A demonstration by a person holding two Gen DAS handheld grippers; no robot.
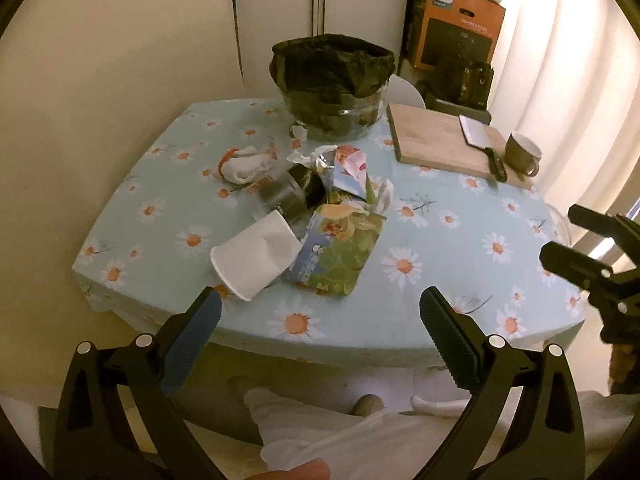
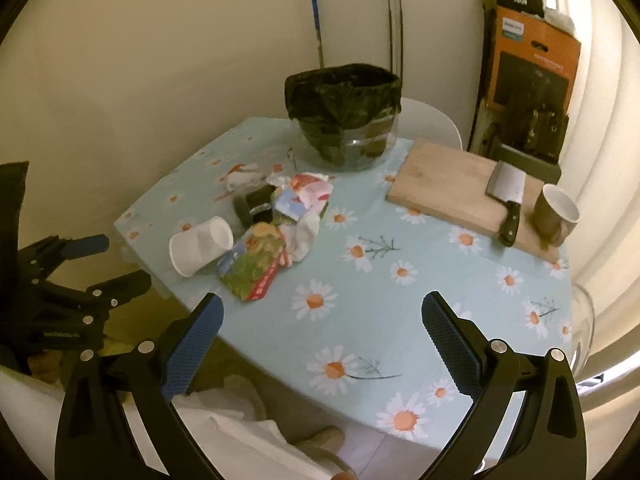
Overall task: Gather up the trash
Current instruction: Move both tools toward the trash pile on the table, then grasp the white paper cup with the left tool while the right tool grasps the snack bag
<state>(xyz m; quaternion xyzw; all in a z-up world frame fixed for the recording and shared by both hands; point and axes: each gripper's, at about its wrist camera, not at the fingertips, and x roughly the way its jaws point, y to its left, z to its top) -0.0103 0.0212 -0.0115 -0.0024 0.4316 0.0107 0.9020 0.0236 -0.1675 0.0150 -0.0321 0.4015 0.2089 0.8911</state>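
Both the left gripper (image 1: 320,308) and right gripper (image 2: 322,314) hang spread wide and empty, short of the bench (image 1: 440,240). The trash heap (image 1: 320,208) lies just in front of the lined bin (image 1: 332,84). Best start with the paper cup (image 1: 256,258), pinching its rim gently.
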